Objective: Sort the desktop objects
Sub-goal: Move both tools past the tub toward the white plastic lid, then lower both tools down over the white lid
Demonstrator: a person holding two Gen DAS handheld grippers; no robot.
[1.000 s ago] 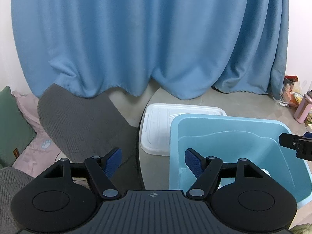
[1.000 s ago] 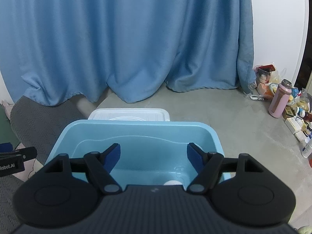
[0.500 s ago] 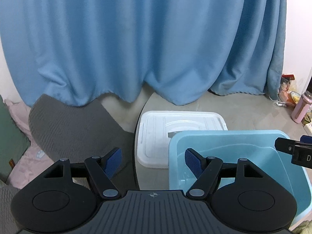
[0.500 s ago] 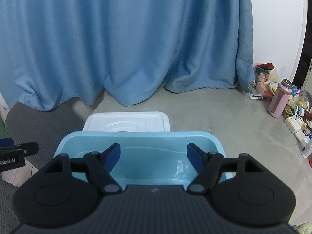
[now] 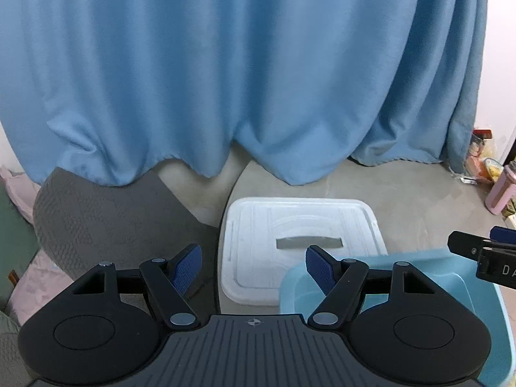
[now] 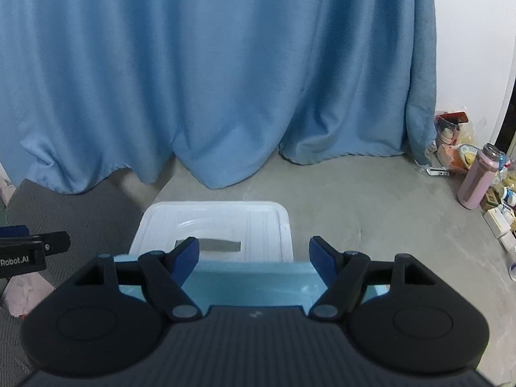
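A light blue plastic bin (image 5: 429, 287) sits low on the floor, its inside mostly hidden by the gripper bodies; its far rim (image 6: 251, 274) shows between the right fingers. Behind it lies a white lid (image 5: 300, 245) with a grey slot, flat on the floor (image 6: 213, 225). My left gripper (image 5: 253, 264) is open and holds nothing, standing over the bin's left edge. My right gripper (image 6: 253, 256) is also open with nothing in it, above the bin's near side. Each gripper's tip shows at the edge of the other's view.
A blue curtain (image 6: 209, 80) hangs across the back. A grey rug (image 5: 106, 219) and pink fabric (image 5: 35, 287) lie to the left. A pink bottle (image 6: 477, 180) and several small packages (image 6: 500, 222) crowd the right wall. Bare concrete floor (image 6: 371, 206) lies beyond the lid.
Both grippers have risen and drawn back: the bin has slid down in both views and more of the white lid shows. The fingers stayed open.
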